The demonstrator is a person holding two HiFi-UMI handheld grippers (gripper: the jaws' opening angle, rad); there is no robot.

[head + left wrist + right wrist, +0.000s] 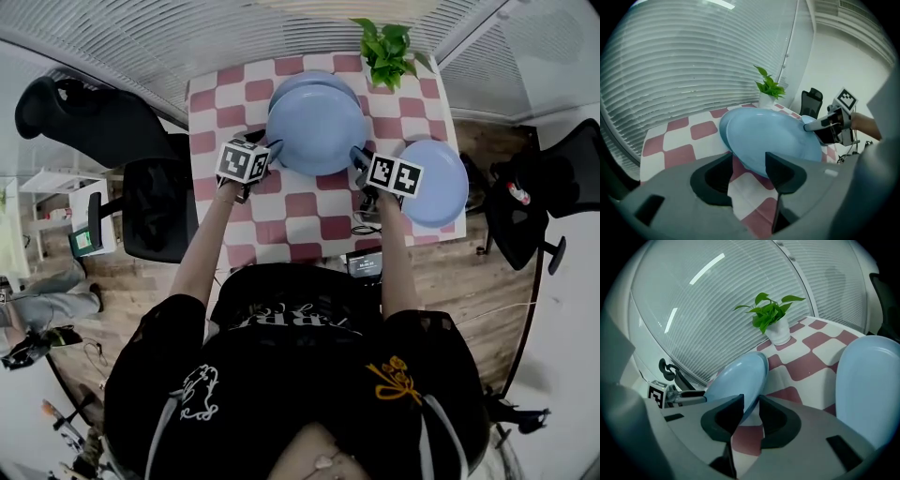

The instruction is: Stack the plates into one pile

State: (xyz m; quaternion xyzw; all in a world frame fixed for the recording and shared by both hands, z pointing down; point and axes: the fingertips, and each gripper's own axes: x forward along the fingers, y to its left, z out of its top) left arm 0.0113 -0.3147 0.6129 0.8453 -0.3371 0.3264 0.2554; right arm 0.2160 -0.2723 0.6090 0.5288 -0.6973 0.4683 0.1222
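Just to the left of the potted plant point(386, 52), on the red-and-white checked table point(309, 211), we saw two light-blue plates, one above the other. The top plate point(316, 127) sat tilted and askew over the lower plate point(302, 81), and only the far rim of the lower one showed beyond it. We could not tell whether the two touched. On the side of this pair nearer the plant, the right gripper point(750, 400) had its jaws drawn narrow and clamped on the rim of the top plate, which ran edge-on through the gap. On the side away from the plant, the left gripper point(749, 159) stood with its jaws wide apart. The same plate's rim lay in the gap, and we saw neither pad pressing on it. A third plate point(441, 183), also light blue, lay flat nearer the person than the plant. It was at the table's edge, apart from the other two.
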